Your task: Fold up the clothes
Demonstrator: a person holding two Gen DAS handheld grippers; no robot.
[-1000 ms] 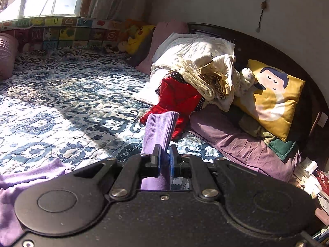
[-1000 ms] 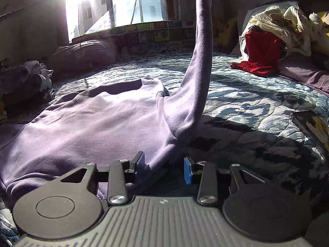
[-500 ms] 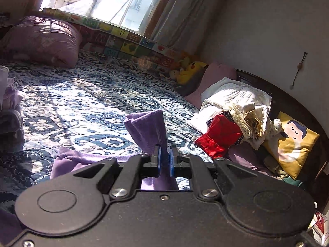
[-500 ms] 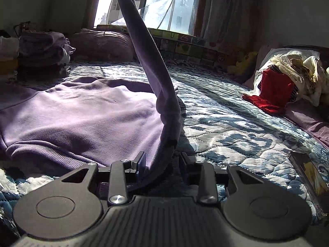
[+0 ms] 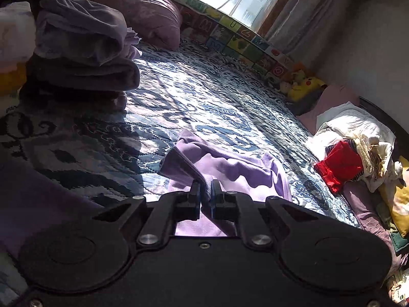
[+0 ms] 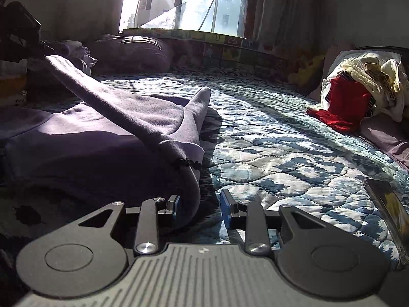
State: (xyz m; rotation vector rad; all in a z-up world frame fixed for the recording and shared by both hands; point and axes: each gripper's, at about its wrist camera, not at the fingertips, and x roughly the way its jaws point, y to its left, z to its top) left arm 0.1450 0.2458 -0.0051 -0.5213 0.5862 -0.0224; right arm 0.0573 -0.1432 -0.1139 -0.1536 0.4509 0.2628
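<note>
Strong sunlight comes through the window [image 6: 184,2] with curtains [image 5: 304,18] and falls on the bed [image 5: 204,97], which has a blue patterned quilt; the walls are plain.

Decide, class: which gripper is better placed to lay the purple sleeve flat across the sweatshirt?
Left, probably. The left gripper is shut on the sleeve over the sweatshirt; the right gripper is open at its fold.

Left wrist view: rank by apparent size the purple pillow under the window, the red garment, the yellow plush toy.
1. Purple pillow, clearly largest.
2. Red garment.
3. Yellow plush toy, smallest.

The plush sits farther from the camera than the red garment, and part of the garment is buried under the pale clothes pile, so their true order is unsure.
</note>
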